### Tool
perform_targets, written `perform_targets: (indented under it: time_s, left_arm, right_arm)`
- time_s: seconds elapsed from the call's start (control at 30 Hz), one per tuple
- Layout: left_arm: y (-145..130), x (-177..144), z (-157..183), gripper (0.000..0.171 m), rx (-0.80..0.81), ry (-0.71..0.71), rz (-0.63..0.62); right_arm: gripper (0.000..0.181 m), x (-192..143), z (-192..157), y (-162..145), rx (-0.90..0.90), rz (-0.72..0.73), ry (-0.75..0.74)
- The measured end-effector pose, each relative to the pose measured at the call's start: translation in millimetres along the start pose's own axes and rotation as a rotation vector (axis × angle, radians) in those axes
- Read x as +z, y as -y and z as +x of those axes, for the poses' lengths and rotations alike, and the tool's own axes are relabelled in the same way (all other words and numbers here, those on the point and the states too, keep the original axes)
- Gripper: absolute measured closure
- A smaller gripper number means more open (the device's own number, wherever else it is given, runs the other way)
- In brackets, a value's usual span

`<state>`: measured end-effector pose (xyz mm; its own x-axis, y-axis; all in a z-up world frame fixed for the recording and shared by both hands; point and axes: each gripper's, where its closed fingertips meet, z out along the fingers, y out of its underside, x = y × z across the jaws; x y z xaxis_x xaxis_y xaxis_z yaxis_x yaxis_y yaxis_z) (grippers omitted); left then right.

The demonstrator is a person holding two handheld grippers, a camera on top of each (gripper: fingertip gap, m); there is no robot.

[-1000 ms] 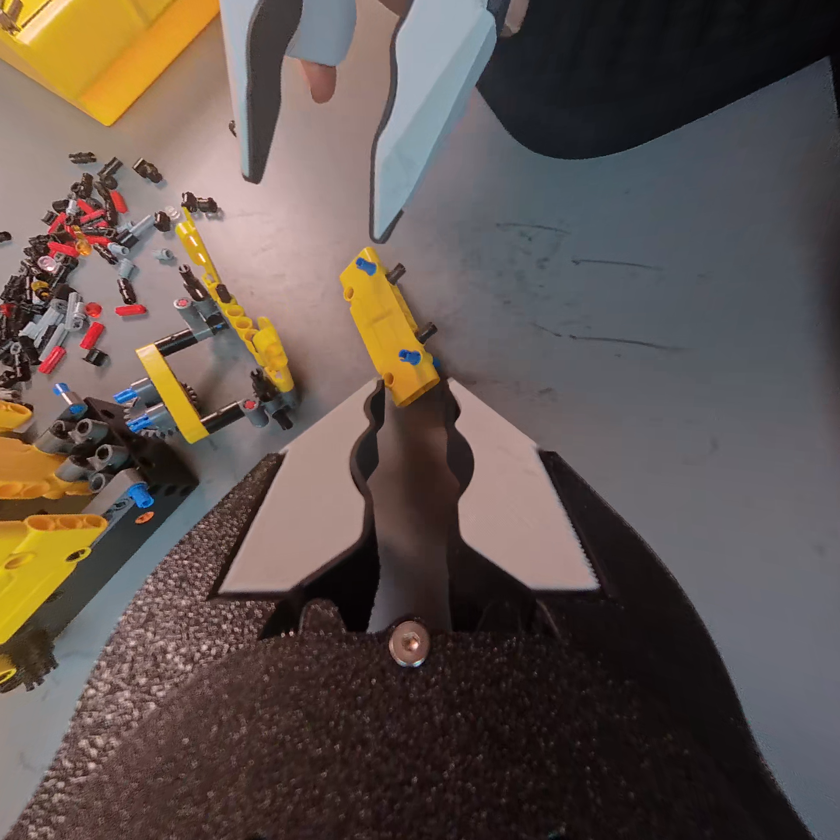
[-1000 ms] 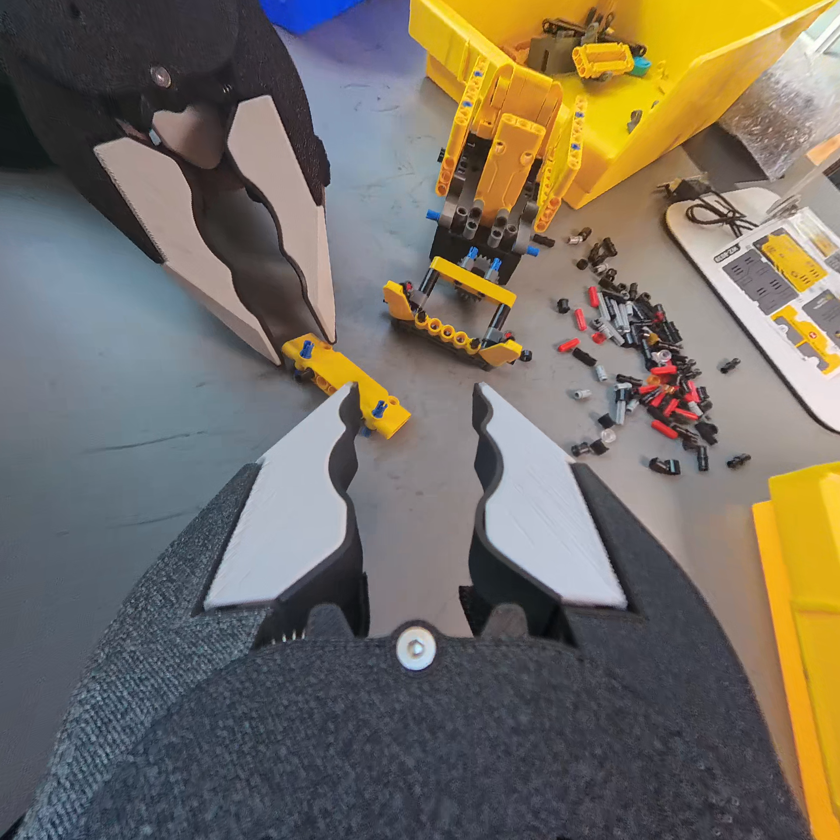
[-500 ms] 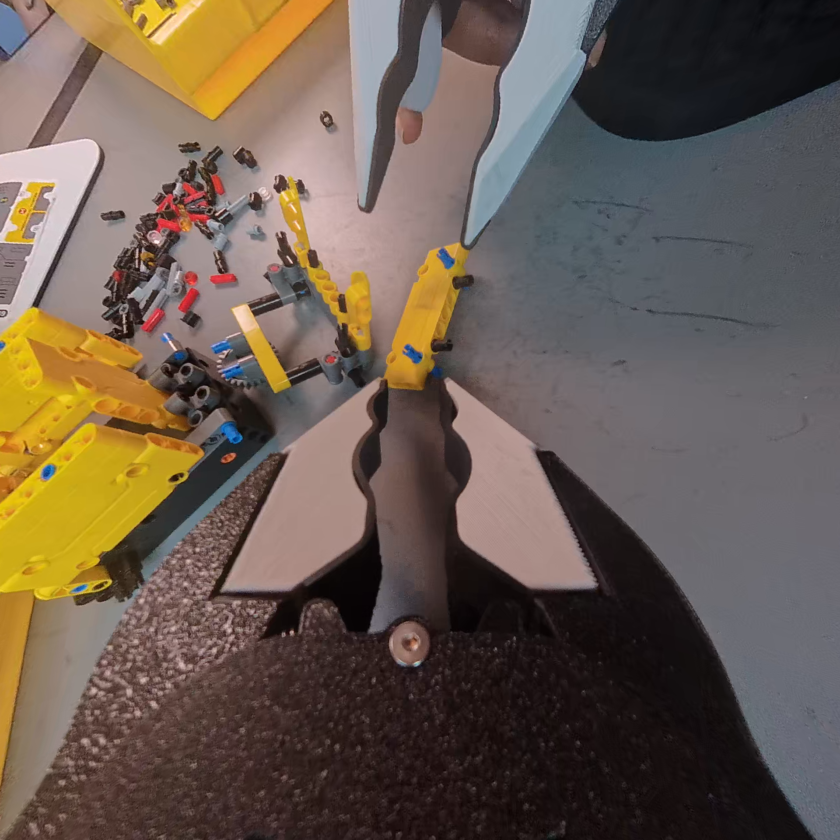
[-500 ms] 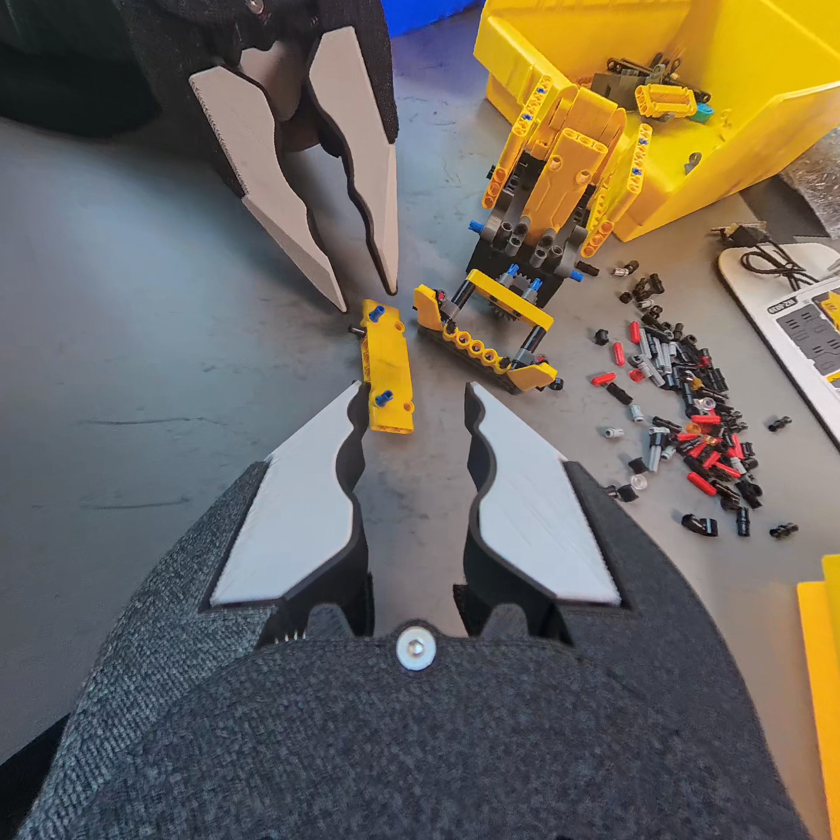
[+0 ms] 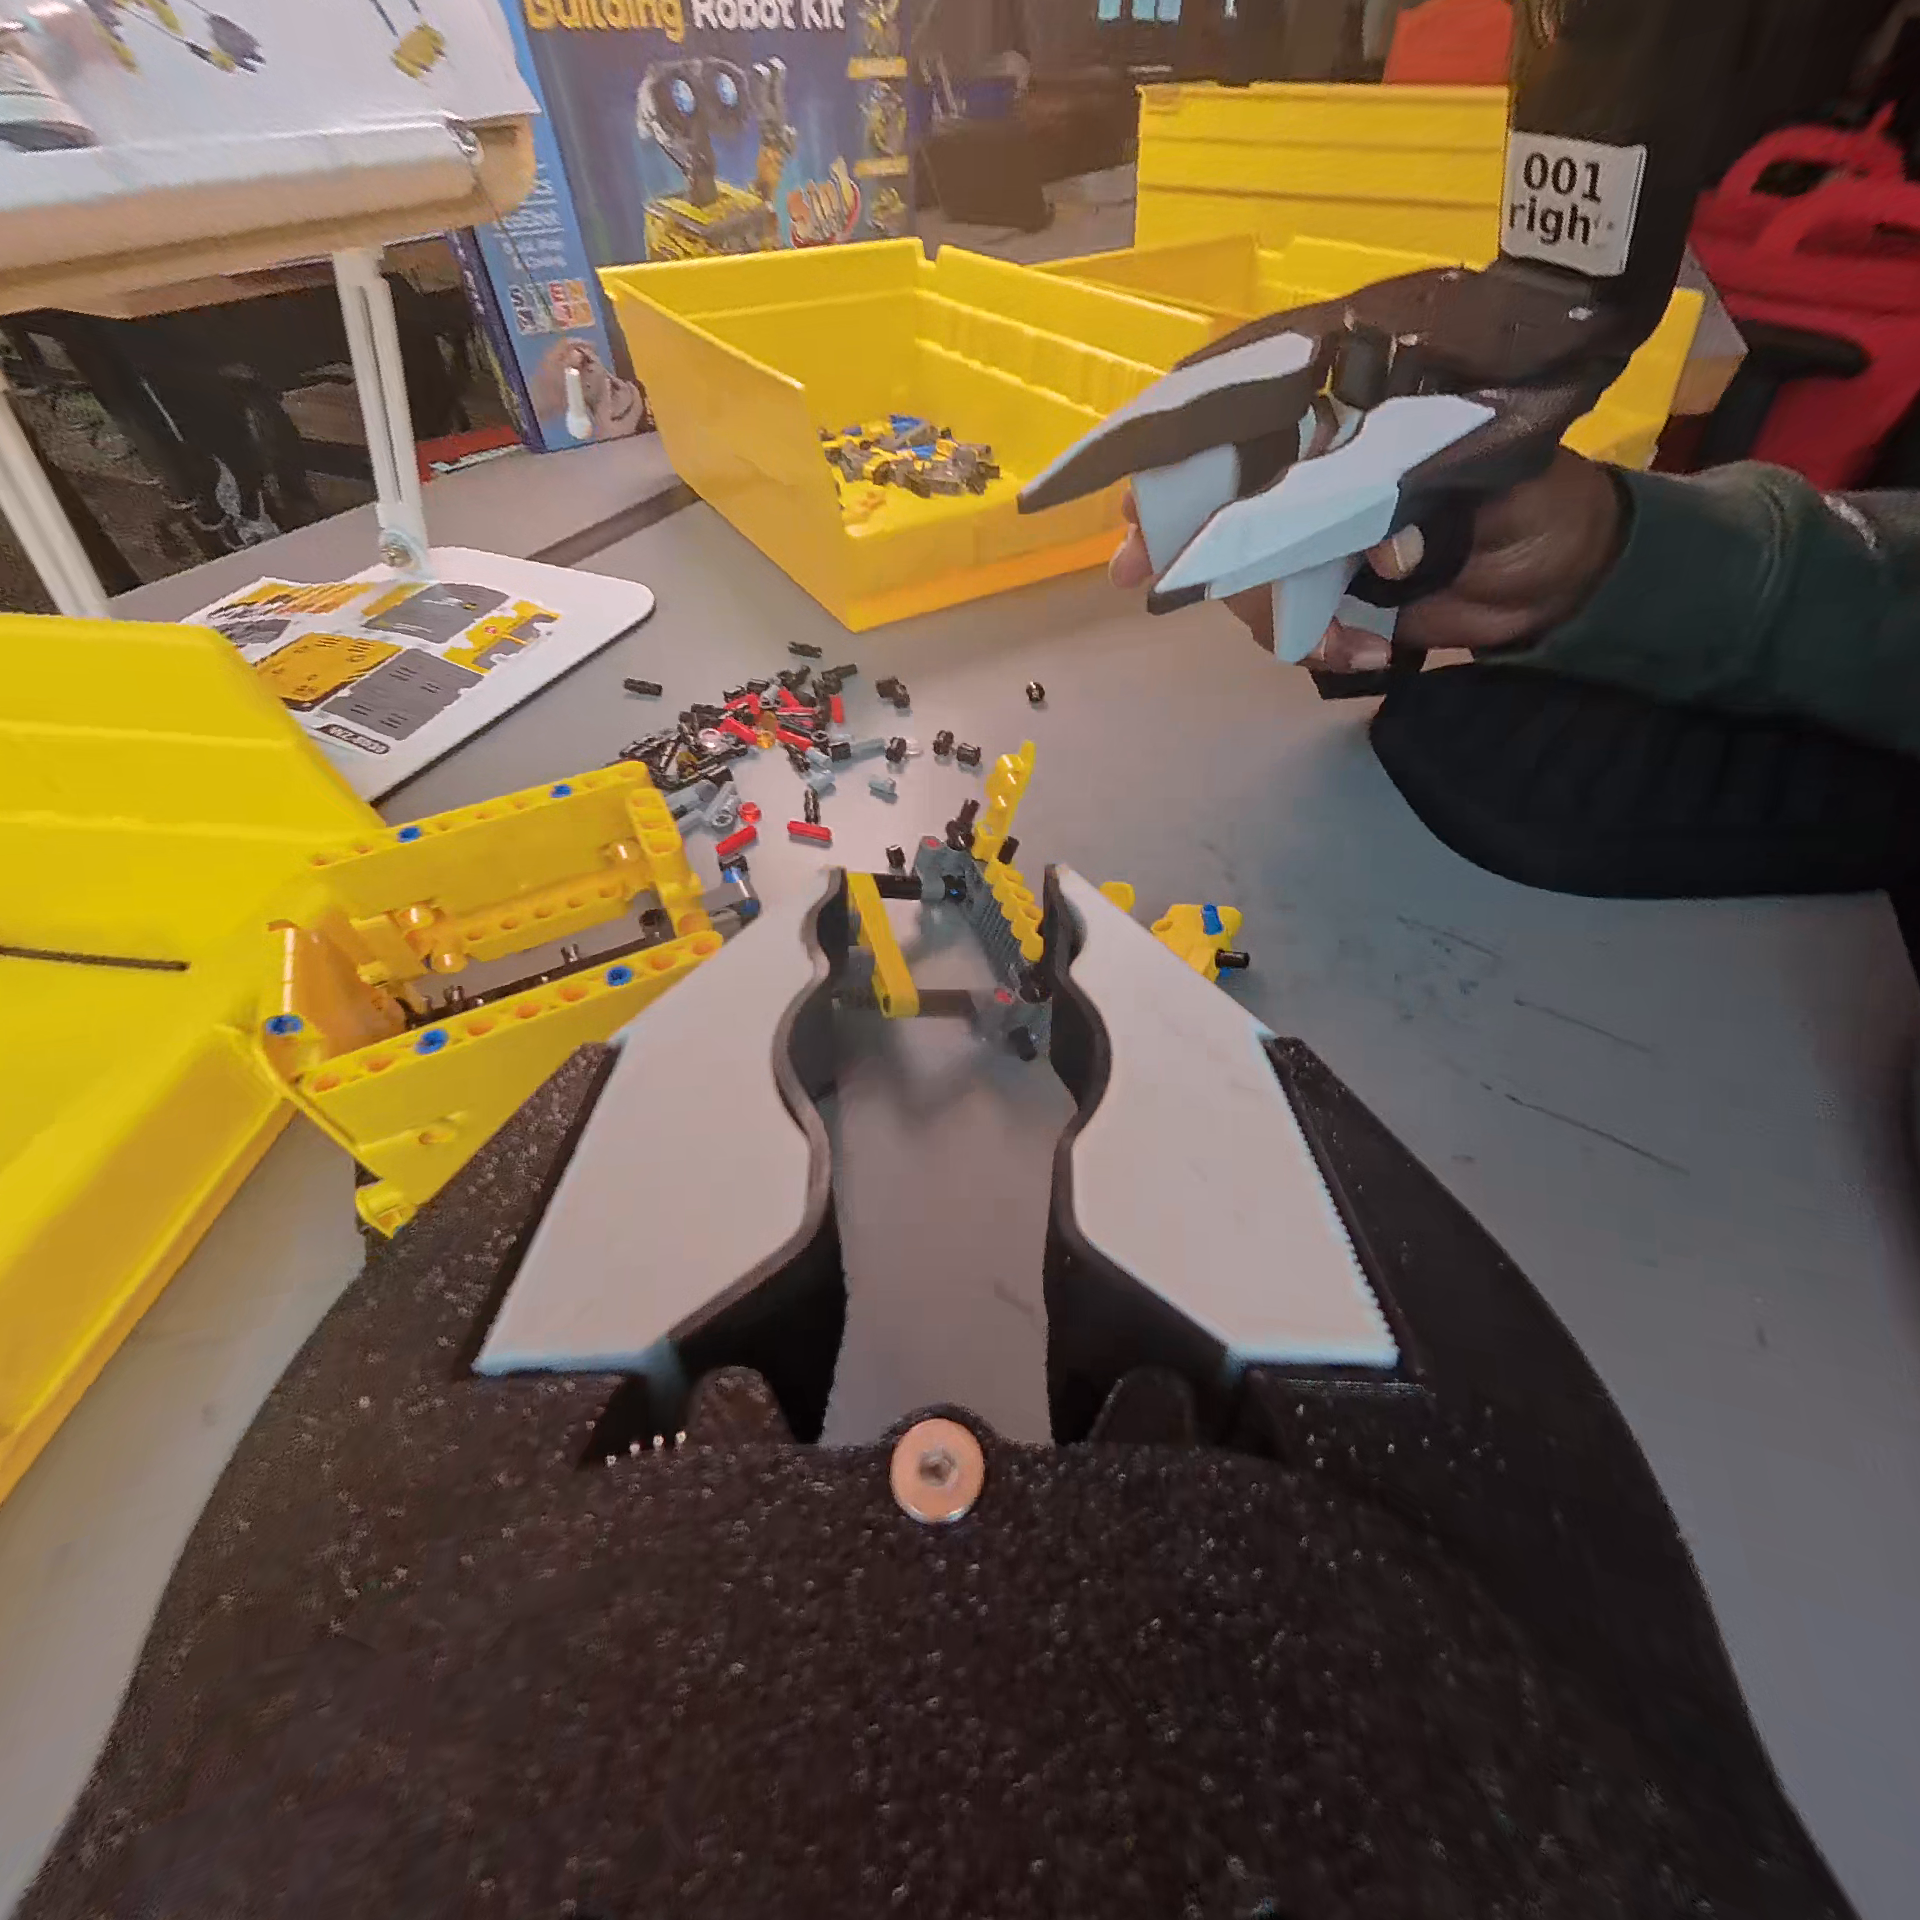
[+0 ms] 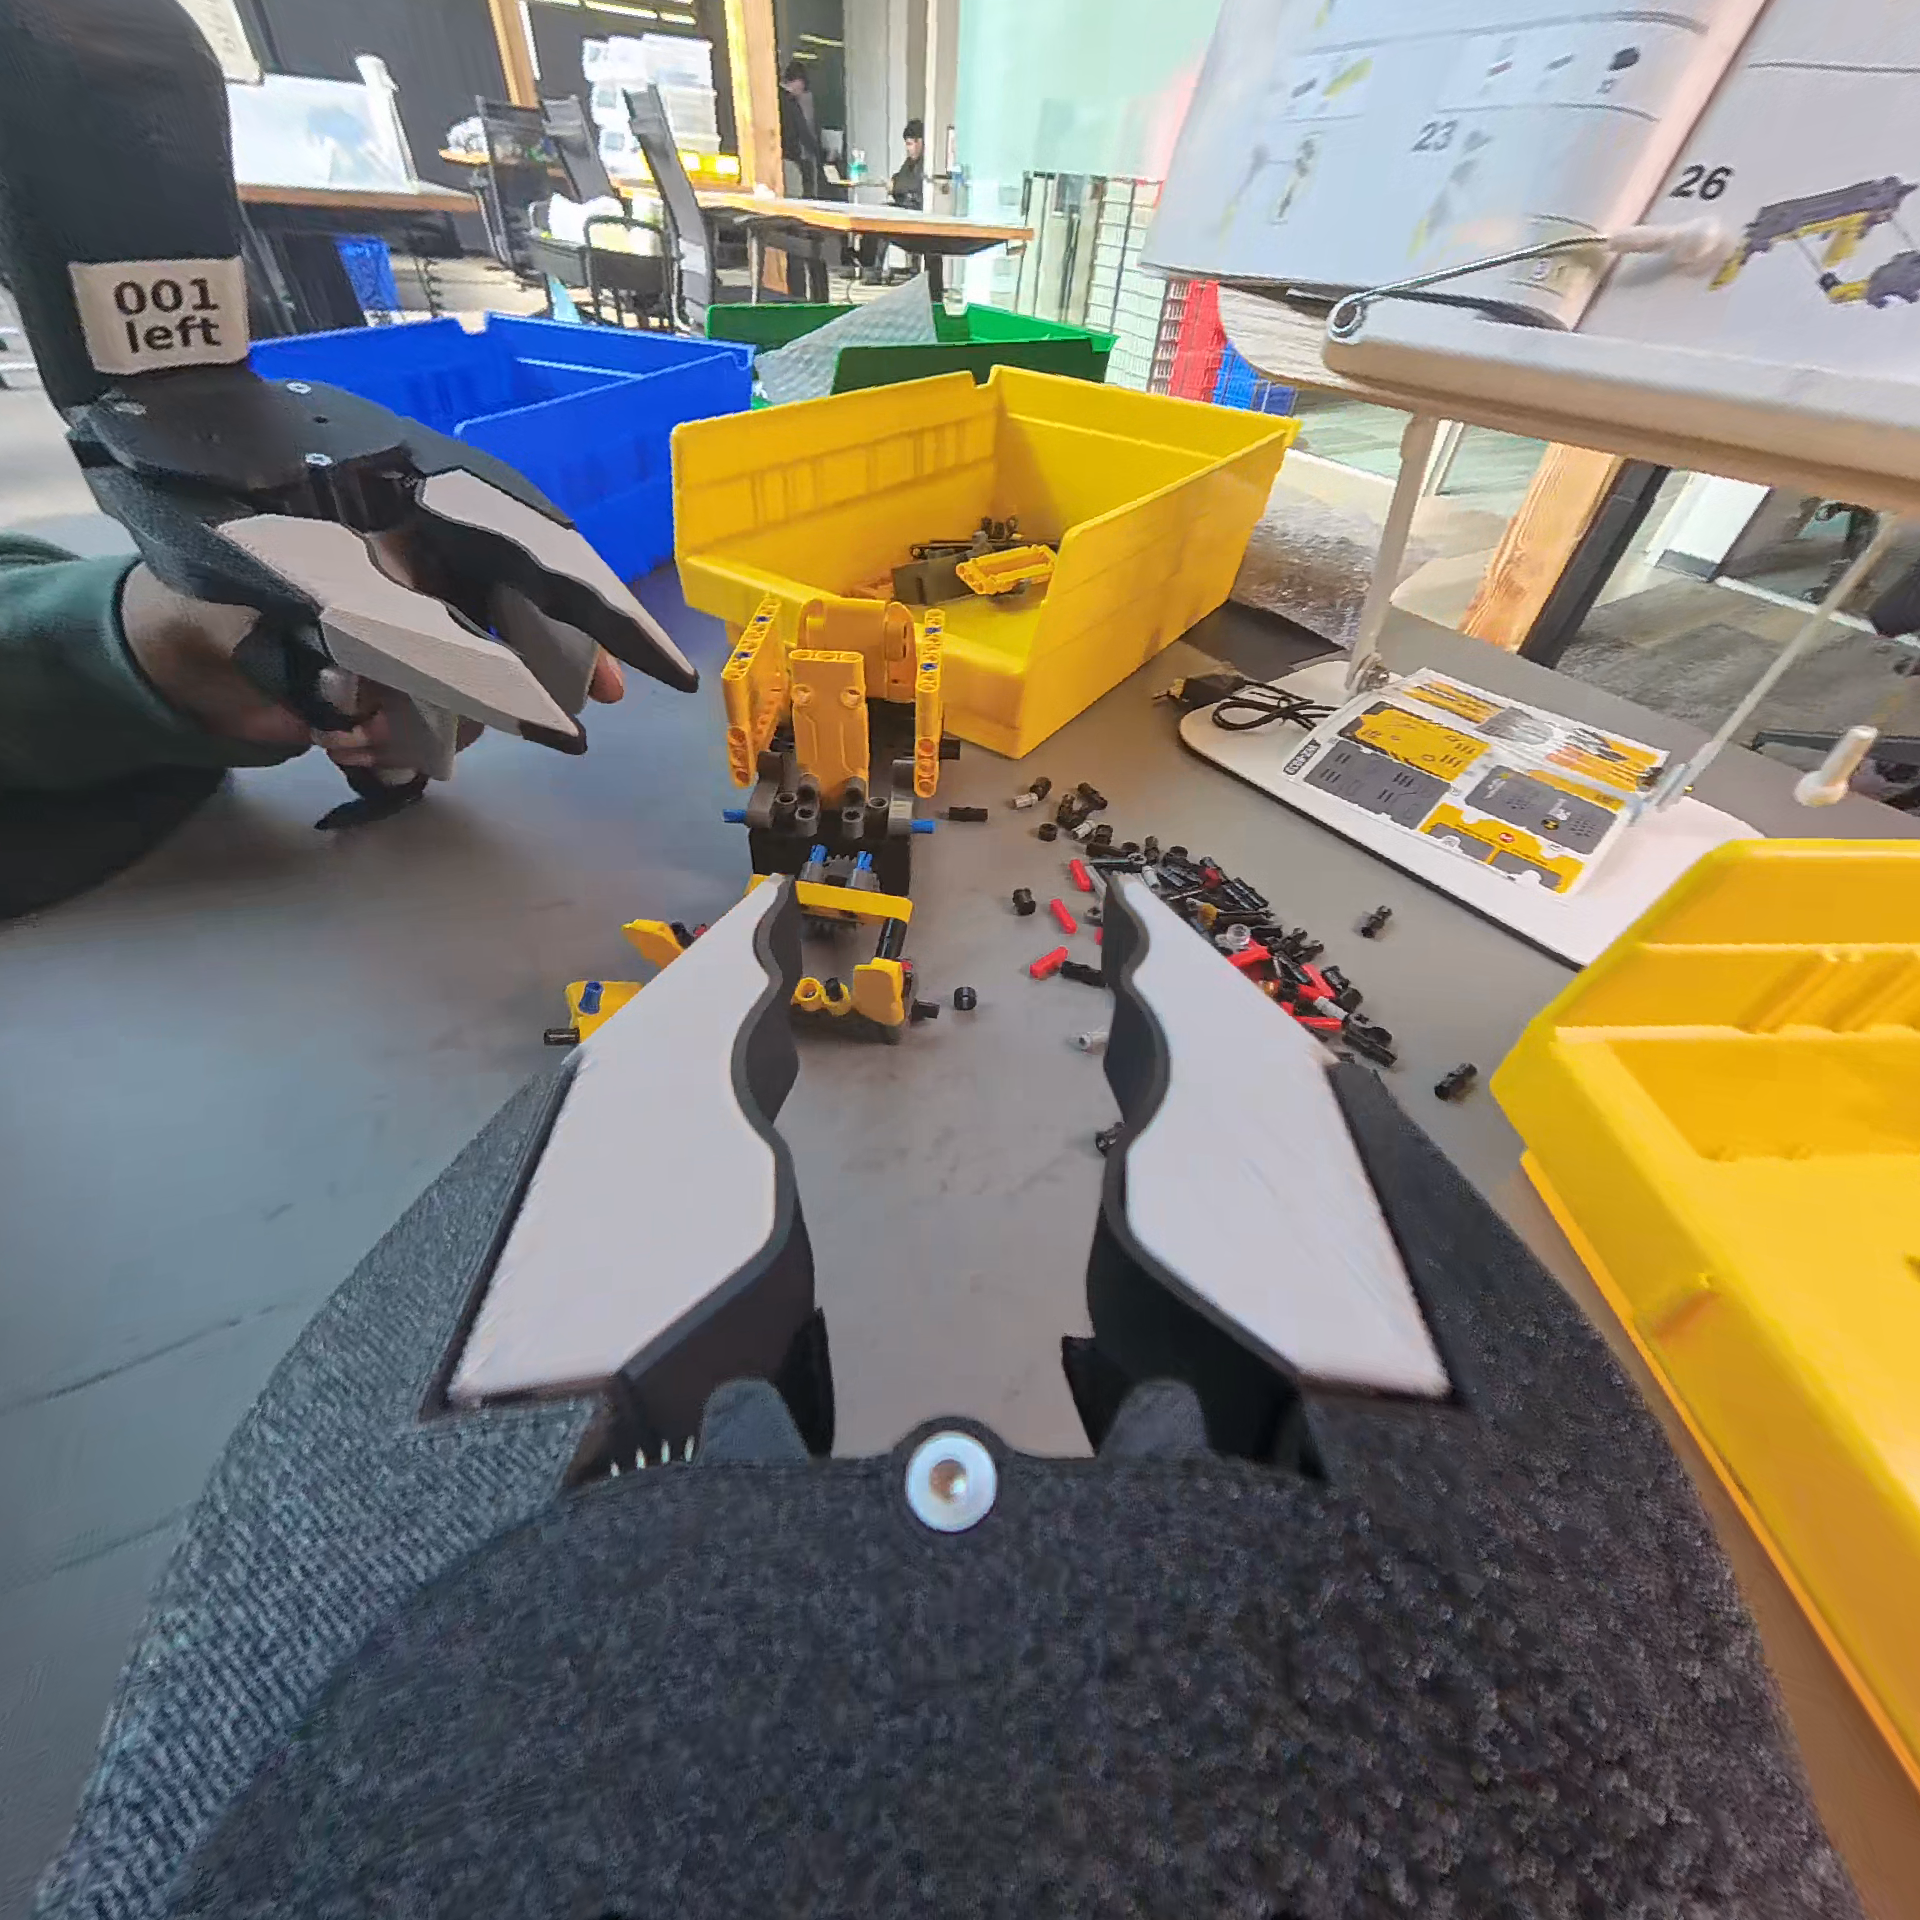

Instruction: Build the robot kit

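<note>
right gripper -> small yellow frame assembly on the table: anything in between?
Nothing visible. The right gripper is open, and the yellow frame assembly lies just past its fingertips, partly hidden behind one finger. Only bare table shows between them. A loose black pin sits beside the frame.

The left gripper (image 5: 940,904) is showing pale grey fingers (image 5: 686,1143) with wavy black pads, a speckled black body and a silver screw (image 5: 938,1473). The right gripper (image 6: 945,914) is matching, in grey felt. Both are wearing white labels; sleeves are dark green.
</note>
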<state>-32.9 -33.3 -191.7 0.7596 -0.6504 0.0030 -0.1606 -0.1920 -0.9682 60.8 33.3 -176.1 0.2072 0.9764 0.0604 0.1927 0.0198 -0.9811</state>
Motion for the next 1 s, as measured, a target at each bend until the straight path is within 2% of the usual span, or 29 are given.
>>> perform_targets:
  time_s: [0.13, 0.23, 0.5, 0.8, 0.9, 1.0]
  left_arm:
    - [13, -8, -13, 0.131, -0.048, 0.054, 0.079]
    - [22, -14, -20, 0.133, -0.061, 0.086, 0.135]
    - [25, -23, -34, 0.147, 0.011, 0.187, 0.142]
    - [17, -19, -40, 0.152, -0.008, 0.206, 0.114]
    - [16, -18, -39, 0.151, -0.008, 0.203, 0.107]
    - [13, -17, -40, 0.15, 0.005, 0.214, 0.095]
  right_arm:
    - [0.114, -2, 12, 2, 0.031, 0.022, -0.054]
    - [0.109, -2, 19, -2, 0.068, 0.012, -0.068]
    - [0.159, 0, 11, -5, 0.044, 0.009, -0.034]
    - [0.176, -3, 20, -1, 0.038, 0.029, -0.096]
    - [0.161, 0, 27, 1, 0.073, 0.036, -0.11]
    - [0.118, 8, 40, 7, 0.062, 0.035, -0.162]
